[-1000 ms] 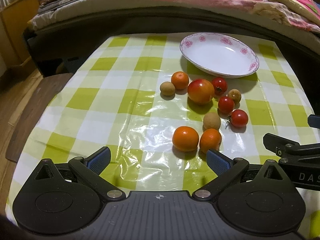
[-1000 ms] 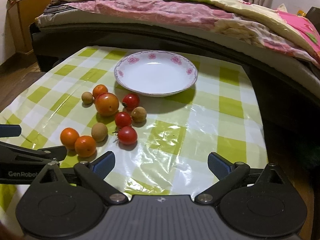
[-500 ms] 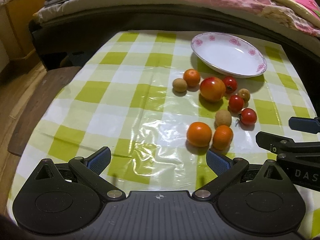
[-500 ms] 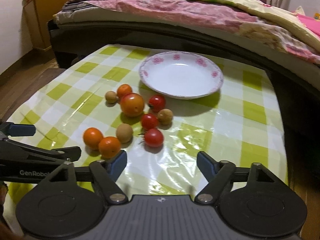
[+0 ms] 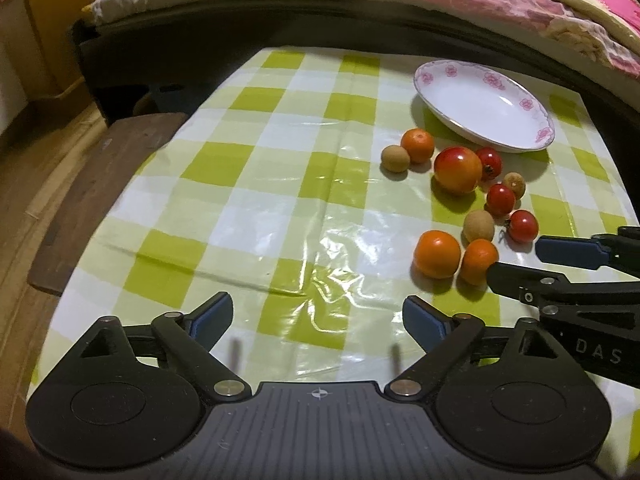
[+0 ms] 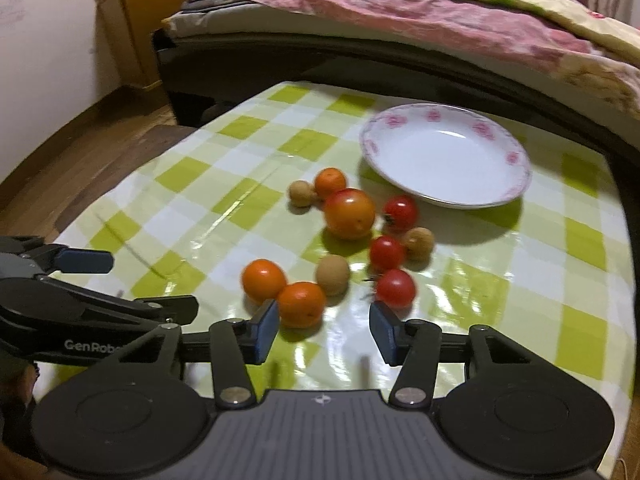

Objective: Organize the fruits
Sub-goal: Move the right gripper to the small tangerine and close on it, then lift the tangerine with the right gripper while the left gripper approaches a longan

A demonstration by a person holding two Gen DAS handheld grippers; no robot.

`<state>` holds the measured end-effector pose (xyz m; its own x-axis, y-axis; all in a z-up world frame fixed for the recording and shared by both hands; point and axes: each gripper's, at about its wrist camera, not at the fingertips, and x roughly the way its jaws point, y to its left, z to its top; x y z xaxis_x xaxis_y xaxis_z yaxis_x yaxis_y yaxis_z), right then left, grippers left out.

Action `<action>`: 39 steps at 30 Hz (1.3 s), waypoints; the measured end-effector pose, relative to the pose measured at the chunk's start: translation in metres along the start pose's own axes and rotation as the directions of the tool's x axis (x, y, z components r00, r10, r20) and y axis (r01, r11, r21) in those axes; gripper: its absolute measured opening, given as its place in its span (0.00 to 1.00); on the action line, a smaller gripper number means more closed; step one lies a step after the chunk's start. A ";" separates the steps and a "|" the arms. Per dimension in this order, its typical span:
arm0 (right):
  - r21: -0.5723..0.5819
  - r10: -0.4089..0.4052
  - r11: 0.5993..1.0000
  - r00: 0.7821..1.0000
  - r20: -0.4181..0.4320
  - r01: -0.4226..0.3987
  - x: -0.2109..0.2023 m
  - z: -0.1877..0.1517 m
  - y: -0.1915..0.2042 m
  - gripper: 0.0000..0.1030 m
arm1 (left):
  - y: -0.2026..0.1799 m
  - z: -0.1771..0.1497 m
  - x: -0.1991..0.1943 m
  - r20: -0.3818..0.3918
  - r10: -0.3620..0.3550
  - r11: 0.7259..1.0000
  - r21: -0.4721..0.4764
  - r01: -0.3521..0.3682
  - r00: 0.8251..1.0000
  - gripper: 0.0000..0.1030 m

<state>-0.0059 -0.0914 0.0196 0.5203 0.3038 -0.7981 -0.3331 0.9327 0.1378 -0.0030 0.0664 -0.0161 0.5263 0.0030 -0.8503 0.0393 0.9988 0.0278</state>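
Loose fruit lies on the green-checked tablecloth (image 6: 248, 160) in front of an empty flowered white plate (image 6: 446, 160): three oranges, three cherry tomatoes, three longans and one big red-orange fruit (image 6: 349, 213). My right gripper (image 6: 325, 328) hovers just short of the nearest orange (image 6: 301, 304), its jaws closing with nothing between the pads. My left gripper (image 5: 318, 314) is over bare cloth left of the fruit, its jaws wide and closing a little, with nothing in them. The two near oranges (image 5: 437, 254) lie to its right, beside the right gripper's fingers (image 5: 520, 276).
A bed with a pink quilt (image 6: 400, 12) and a dark frame runs along the far side of the table. A wooden cabinet (image 6: 136, 28) stands at the back left. A dark wooden board (image 5: 108, 184) and floor lie beyond the table's left edge.
The right jaws have narrowed a lot, and that gripper has swung towards the near oranges. The left gripper has slid left, so the fruit sits further right in its view, and its jaws have narrowed slightly.
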 end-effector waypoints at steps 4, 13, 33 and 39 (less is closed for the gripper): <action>-0.020 0.042 0.999 0.999 -0.025 -0.043 0.011 0.003 0.006 0.44 | 0.006 -0.001 0.004 -0.023 0.009 1.000 -0.013 -0.010 1.000 0.89; -0.050 0.021 0.998 0.999 -0.050 -0.023 0.031 0.008 0.009 0.30 | 0.001 -0.002 0.001 -0.005 -0.034 0.999 0.018 0.034 0.999 0.94; 0.103 0.020 0.995 0.998 -0.054 -0.014 0.001 -0.002 -0.040 0.26 | -0.054 0.020 0.024 0.031 -0.138 0.978 0.160 0.132 0.990 0.79; 0.111 0.022 0.994 0.999 -0.047 -0.017 -0.006 -0.004 -0.047 0.26 | -0.061 0.021 0.037 0.008 -0.141 0.977 0.162 0.138 0.990 0.61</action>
<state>0.0040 -0.1380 0.0154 0.4755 0.3151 -0.8213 -0.2526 0.9433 0.2156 0.0317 0.0050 -0.0381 0.5222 -0.1383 -0.8416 0.2489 0.9685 -0.0047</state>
